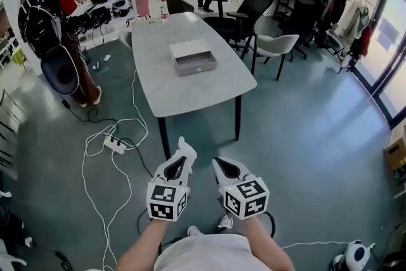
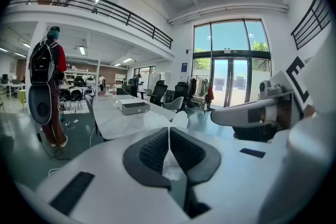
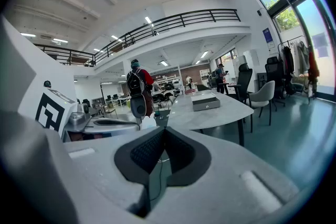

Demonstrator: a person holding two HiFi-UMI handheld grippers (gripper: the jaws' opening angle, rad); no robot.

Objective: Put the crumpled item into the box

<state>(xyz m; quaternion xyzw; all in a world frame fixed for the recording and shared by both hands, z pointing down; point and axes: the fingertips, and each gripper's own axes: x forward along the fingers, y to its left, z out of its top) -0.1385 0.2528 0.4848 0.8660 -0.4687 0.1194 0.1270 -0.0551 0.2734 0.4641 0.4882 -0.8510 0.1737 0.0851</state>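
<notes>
Head view: grey box [image 1: 192, 58] on the far table [image 1: 190, 95], well apart from me; I stand on the floor at the near end.
Left gripper [image 1: 184, 155]: jaws closed on the white crumpled item [image 2: 169, 161], which pokes out past the tips.
Right gripper [image 1: 221, 167]: jaws together, nothing between.
Progress, by my reckoning: item in grip; approach to the table and release into the box not yet done.

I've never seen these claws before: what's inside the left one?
A crumpled white item, pinched in the shut jaws of the left gripper; a tuft pokes past the tips. The rest, squeezed between them, is hidden.
</notes>
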